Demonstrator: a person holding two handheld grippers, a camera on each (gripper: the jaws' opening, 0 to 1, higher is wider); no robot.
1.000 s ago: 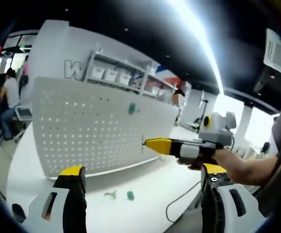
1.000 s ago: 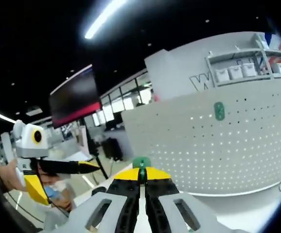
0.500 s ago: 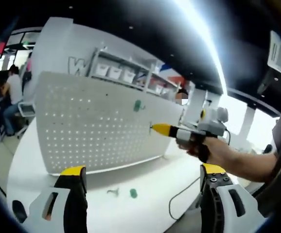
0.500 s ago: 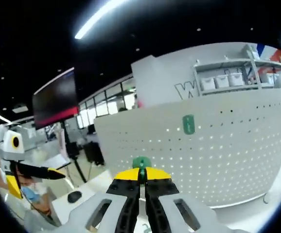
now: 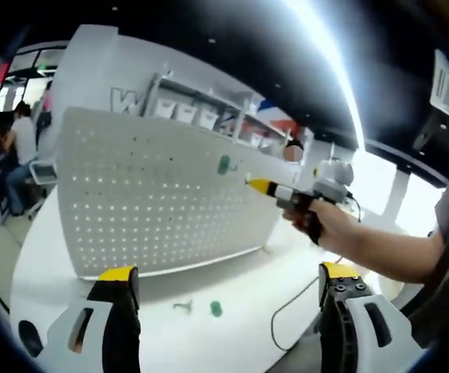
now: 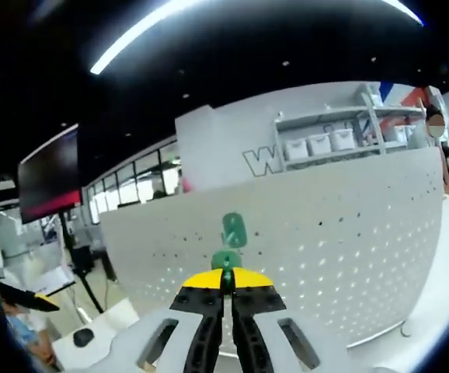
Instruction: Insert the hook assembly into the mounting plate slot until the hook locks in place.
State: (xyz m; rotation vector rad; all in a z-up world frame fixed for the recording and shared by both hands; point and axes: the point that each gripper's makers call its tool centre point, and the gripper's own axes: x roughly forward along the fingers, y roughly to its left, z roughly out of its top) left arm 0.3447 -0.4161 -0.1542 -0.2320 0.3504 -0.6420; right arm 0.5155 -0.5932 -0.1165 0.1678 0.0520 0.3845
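So far, insertion is not done, as I judge it. The white perforated mounting plate stands upright on the white surface and already carries one green hook, high and right of centre in the left gripper view. In the right gripper view that mounted piece sits just above the line of my right gripper. What remains, I judge: close the gap, seat the part in a slot, and push until it locks.

My right gripper has its fingers pressed together on the green hook assembly, which pokes out beyond the yellow tips; it is aimed at the plate and, seen from the left gripper view, held near it, though I cannot tell whether it touches. The assembly is small, green, and mostly hidden by the tips.

My left gripper holds its fingers spread wide with nothing between them, low over the surface. Two small loose pieces, a grey hook and a green part, lie on the surface in front of the plate.
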